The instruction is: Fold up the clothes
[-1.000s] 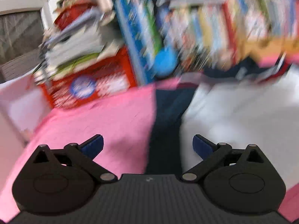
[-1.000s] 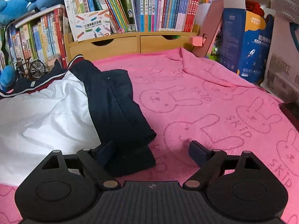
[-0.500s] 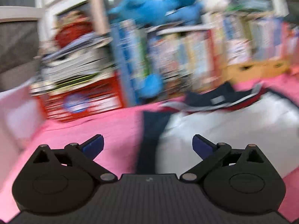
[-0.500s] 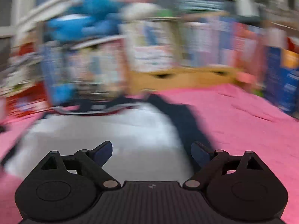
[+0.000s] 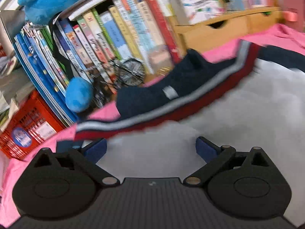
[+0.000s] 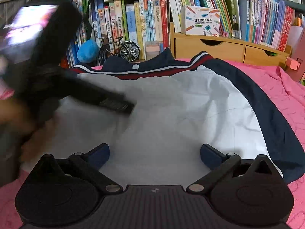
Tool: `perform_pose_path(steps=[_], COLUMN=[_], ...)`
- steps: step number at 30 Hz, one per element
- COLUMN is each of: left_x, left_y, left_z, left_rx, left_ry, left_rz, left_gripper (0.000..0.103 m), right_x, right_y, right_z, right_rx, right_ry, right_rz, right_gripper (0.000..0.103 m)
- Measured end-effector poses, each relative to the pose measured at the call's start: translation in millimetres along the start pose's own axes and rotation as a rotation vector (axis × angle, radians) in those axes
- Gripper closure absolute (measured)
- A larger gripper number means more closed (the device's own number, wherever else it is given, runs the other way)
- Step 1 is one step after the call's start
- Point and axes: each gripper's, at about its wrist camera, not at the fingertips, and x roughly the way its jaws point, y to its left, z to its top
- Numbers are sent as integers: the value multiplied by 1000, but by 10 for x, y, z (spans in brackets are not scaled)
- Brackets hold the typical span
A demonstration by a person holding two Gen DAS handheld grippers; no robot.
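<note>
A white and navy jacket (image 6: 171, 105) lies spread on a pink bunny-print blanket (image 6: 282, 87). The right gripper (image 6: 154, 152) hovers over its white panel, fingers (image 6: 99, 152) spread wide and empty; the navy sleeve runs just right of them, the red-striped collar ahead. The left gripper (image 5: 150, 146), also open and empty, sits above the same white cloth, the collar band (image 5: 171, 105) just ahead of its fingers (image 5: 95, 147). Books (image 6: 133, 19) line the shelf beyond
</note>
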Motion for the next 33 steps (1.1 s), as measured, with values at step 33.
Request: perform_pose_path(steps=[33], left_x=[-146], left_y=[790], left_z=[-451], left_rx=[-222], left_ry=[-45], left_rz=[-148], left_gripper=[0], right_x=[16], right_y=[21], right_z=[5], right_rx=[4], right_ry=[5], right_rz=[17], right_gripper=[0])
